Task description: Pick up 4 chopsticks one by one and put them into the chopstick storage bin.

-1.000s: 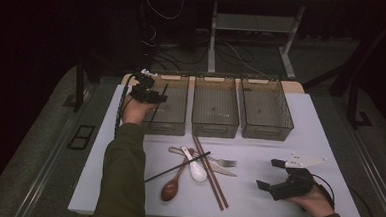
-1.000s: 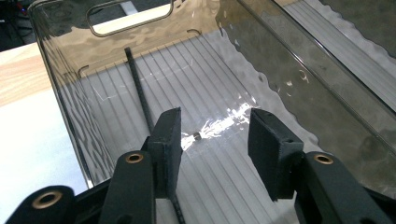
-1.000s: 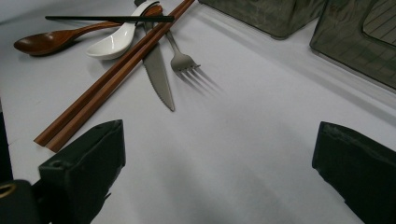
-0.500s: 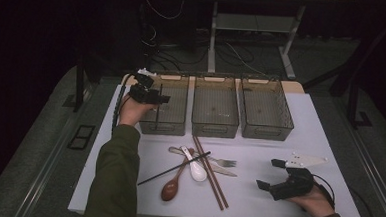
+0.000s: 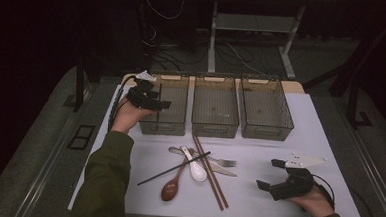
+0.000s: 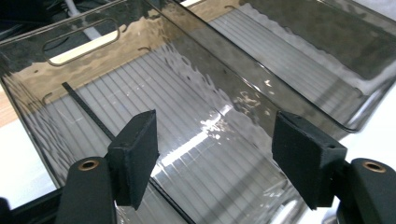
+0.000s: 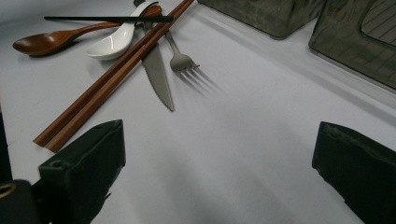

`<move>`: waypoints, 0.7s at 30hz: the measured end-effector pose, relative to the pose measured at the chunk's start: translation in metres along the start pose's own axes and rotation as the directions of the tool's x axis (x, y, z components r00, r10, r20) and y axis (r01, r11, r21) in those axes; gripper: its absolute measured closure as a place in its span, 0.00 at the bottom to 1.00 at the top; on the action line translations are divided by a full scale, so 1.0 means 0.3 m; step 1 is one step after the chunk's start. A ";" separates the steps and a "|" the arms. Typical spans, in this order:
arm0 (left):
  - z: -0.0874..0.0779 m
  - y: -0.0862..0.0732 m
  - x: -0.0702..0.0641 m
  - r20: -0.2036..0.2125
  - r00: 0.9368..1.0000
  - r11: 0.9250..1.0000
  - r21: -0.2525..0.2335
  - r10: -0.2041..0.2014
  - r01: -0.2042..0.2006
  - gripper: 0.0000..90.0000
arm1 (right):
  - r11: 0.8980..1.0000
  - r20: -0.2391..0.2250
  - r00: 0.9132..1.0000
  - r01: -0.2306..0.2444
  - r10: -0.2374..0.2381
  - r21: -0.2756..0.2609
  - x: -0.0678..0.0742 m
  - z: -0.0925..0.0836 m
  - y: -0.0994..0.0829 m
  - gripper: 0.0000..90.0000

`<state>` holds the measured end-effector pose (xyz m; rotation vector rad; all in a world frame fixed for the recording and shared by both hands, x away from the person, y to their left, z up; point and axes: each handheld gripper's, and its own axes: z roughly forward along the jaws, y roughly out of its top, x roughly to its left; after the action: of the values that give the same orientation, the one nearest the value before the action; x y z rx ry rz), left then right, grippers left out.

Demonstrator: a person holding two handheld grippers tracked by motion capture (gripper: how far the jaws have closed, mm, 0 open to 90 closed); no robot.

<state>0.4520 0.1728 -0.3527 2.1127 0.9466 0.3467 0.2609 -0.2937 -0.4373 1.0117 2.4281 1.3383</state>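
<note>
My left gripper (image 5: 159, 99) hovers over the left clear bin (image 5: 172, 129). In the left gripper view my left gripper (image 6: 217, 149) is open; its jaws have just been opening and nothing is between them. A black chopstick (image 6: 86, 108) lies on the ribbed floor of that bin (image 6: 140, 32), running under the left jaw. My right gripper (image 5: 268, 173) rests on the table at the right, open and empty; in its own view, my right gripper (image 7: 219, 154) faces the cutlery pile. A second black chopstick (image 5: 173, 168) lies across that pile.
Middle bin (image 5: 215, 128) and right bin (image 5: 266, 133) stand beside the left one. On the white table (image 5: 300, 134) lie a wooden spoon (image 5: 169, 190), a white spoon (image 5: 197, 170), brown chopsticks (image 5: 210, 175), a fork (image 7: 180, 56) and a knife (image 7: 159, 74).
The left gripper has shifted slightly toward the near side above the left bin. The right hand and the cutlery on the table have stayed put.
</note>
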 end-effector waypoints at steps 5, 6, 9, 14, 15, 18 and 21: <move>-0.019 -0.015 -0.029 0.022 0.999 0.999 -0.012 0.034 -0.034 0.30 | 1.000 0.001 1.000 -0.001 0.001 0.001 -0.001 0.000 0.000 0.03; -0.024 -0.018 -0.036 0.021 0.999 0.999 -0.011 0.035 -0.035 0.29 | 1.000 0.001 1.000 -0.001 0.001 0.002 0.000 0.001 0.000 0.03; -0.036 -0.025 -0.051 0.032 0.998 0.999 -0.024 0.049 -0.049 0.29 | 1.000 0.001 1.000 0.000 0.000 0.000 -0.001 0.000 0.000 0.03; -0.050 -0.039 -0.093 0.049 0.995 0.996 -0.032 0.086 -0.084 0.28 | 1.000 0.001 1.000 0.000 0.000 0.000 -0.001 0.001 0.000 0.03; -0.054 -0.042 -0.101 0.052 0.994 0.995 -0.035 0.092 -0.091 0.28 | 1.000 0.000 1.000 -0.001 0.001 0.001 -0.001 0.001 0.000 0.03; -0.063 -0.051 -0.129 0.057 0.993 0.994 -0.042 0.107 -0.105 0.28 | 1.000 0.001 1.000 0.000 0.000 0.001 -0.001 0.001 0.000 0.03; -0.074 -0.062 -0.153 0.064 0.990 0.991 -0.047 0.125 -0.122 0.28 | 1.000 0.000 1.000 -0.001 0.001 0.000 -0.001 0.000 0.000 0.03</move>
<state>0.3995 0.1593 -0.3490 2.1351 0.7649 0.3541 0.2610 -0.2939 -0.4375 1.0130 2.4282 1.3384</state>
